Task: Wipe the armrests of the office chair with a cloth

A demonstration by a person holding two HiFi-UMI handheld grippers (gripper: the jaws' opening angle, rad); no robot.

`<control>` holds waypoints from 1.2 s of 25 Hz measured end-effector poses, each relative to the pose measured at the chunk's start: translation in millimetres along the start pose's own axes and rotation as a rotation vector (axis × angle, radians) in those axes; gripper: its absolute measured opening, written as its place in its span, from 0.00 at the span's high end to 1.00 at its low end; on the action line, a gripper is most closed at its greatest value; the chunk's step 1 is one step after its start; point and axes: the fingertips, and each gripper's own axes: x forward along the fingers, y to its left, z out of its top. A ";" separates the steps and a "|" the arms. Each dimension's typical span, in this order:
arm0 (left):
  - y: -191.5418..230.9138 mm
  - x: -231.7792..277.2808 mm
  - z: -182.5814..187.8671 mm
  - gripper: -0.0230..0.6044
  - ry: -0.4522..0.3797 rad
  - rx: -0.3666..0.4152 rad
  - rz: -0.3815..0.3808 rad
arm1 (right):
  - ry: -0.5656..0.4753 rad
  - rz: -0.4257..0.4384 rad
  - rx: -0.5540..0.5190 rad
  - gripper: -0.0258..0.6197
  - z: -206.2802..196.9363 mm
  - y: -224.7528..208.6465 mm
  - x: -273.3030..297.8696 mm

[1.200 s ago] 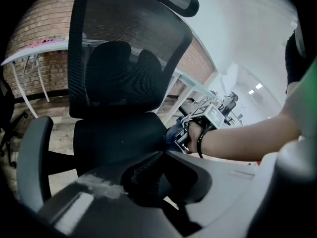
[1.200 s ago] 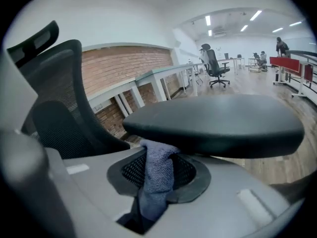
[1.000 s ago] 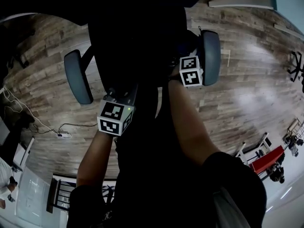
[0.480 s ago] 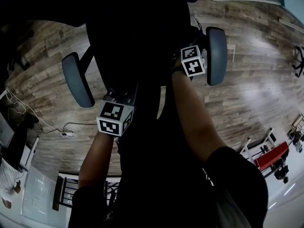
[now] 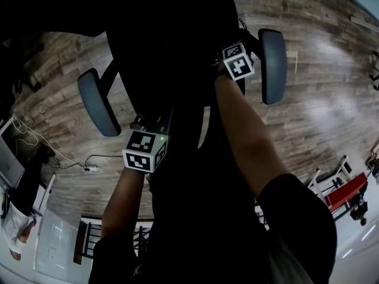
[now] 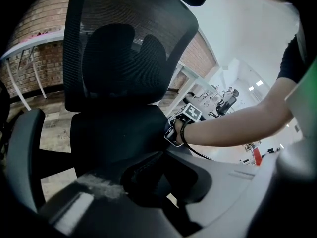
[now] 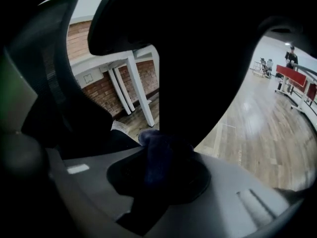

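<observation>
A black mesh office chair [image 6: 124, 58] fills the middle of the head view, with a grey left armrest [image 5: 98, 102] and a grey right armrest [image 5: 272, 65]. My right gripper [image 7: 161, 170] is shut on a dark blue cloth [image 7: 158, 155]; its marker cube [image 5: 238, 61] sits close against the inner side of the right armrest, near the middle of its length. The left gripper [image 6: 143, 166] hangs over the seat [image 6: 114, 133] with its marker cube [image 5: 145, 149] right of the left armrest; its dark jaws look shut with nothing in them. Whether the cloth touches the armrest is hidden.
Wooden floor [image 5: 320, 99] surrounds the chair. A cable and power strip [image 5: 92, 169] lie on the floor at the left. Red benches [image 5: 346, 193] stand at the right. White table legs [image 7: 136, 90] and a brick wall [image 7: 101, 90] lie behind the chair.
My right gripper with the cloth has slid along the inner side of the right armrest toward its far end. The left gripper has stayed where it was.
</observation>
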 end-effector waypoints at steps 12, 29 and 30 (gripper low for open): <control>-25.5 -23.8 35.1 0.95 -0.043 0.064 -0.028 | -0.114 -0.022 0.223 0.83 39.2 -31.4 -74.1; -54.4 -31.7 84.3 0.95 -0.142 0.067 -0.045 | 0.060 0.716 -0.719 0.84 52.0 48.2 -192.9; -55.1 -31.3 89.4 0.95 -0.147 0.063 -0.047 | 0.056 0.765 -0.826 0.84 59.5 52.6 -196.8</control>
